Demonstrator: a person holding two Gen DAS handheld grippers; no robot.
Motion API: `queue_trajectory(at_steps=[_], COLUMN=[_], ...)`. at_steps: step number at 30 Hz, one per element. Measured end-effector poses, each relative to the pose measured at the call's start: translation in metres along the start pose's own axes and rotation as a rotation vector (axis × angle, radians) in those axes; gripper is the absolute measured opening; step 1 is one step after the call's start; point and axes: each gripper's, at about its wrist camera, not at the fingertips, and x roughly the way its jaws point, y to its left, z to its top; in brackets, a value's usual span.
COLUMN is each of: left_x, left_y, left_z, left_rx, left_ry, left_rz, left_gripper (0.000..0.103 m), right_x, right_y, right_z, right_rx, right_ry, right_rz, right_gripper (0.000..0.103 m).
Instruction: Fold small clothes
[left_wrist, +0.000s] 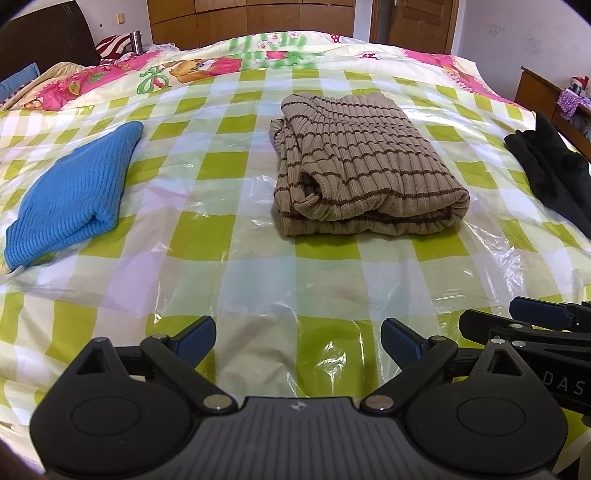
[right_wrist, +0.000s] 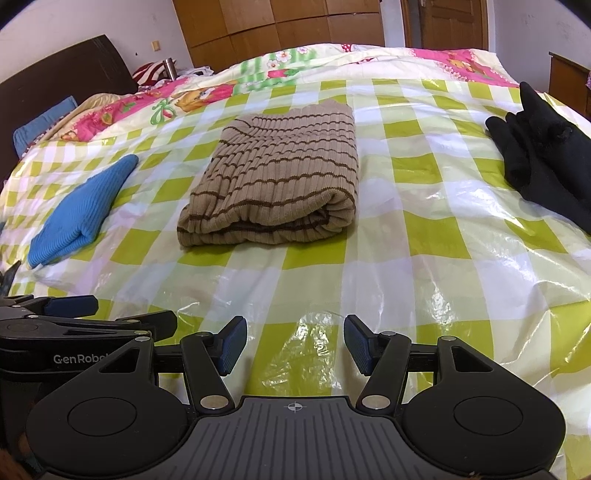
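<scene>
Three garments lie on the bed's green-checked plastic sheet (left_wrist: 258, 273): a folded tan striped sweater (left_wrist: 365, 166) mid-bed, a folded blue knit (left_wrist: 74, 192) well to its left, a black garment (right_wrist: 543, 147) far right. Left tool (left_wrist: 298, 341) and right tool (right_wrist: 295, 345) hover side by side near the bed's edge, both spread apart, gripping nothing.

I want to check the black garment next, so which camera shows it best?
The right wrist view: the black garment lies unfolded there, mostly inside the frame. In the left wrist view it sits squeezed against the right edge, partly cut off.
</scene>
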Motion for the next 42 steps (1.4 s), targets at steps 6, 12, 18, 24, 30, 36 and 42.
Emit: queue_trajectory(at_steps=[6,12,18,24,30,36,42], left_x=[0.0028,0.0034,0.0034,0.0041,0.0050,0.0051,0.0062], left_y=[-0.0020,-0.0039,-0.0047,-0.0057,-0.0066,-0.0064,-0.0072], left_z=[-0.0021,-0.0030,-0.0029,-0.0028,-0.0026,-0.0028,-0.0027], left_rx=[0.008,0.019,0.027,0.033,0.032,0.034,0.035], left_ry=[0.011,0.019,0.021,0.023,0.026,0.025,0.027], left_rz=[0.004,0.017,0.026,0.033,0.034,0.034,0.033], left_gripper=[0.103,0.103,0.103,0.103,0.103,0.103,0.103], right_x=[0.0015,0.0024,0.0031,0.0046,0.0056,0.0059,0.0054], right_y=[-0.0005,-0.0009,-0.0005,-0.0009,-0.0016,-0.0022,-0.0015], right_z=[-0.0028,-0.0046,-0.0055,-0.0064,-0.0068,-0.0071,-0.0079], right_rx=[0.004,0.006,0.007,0.012,0.016,0.017,0.020], right_ry=[0.008,0.014,0.018,0.024,0.027,0.028,0.030], right_rz=[-0.010,-0.019,-0.018,-0.019,-0.019,-0.017,-0.023], right_gripper=[0.058,0.058,0.058,0.058,0.058,0.058,0.058])
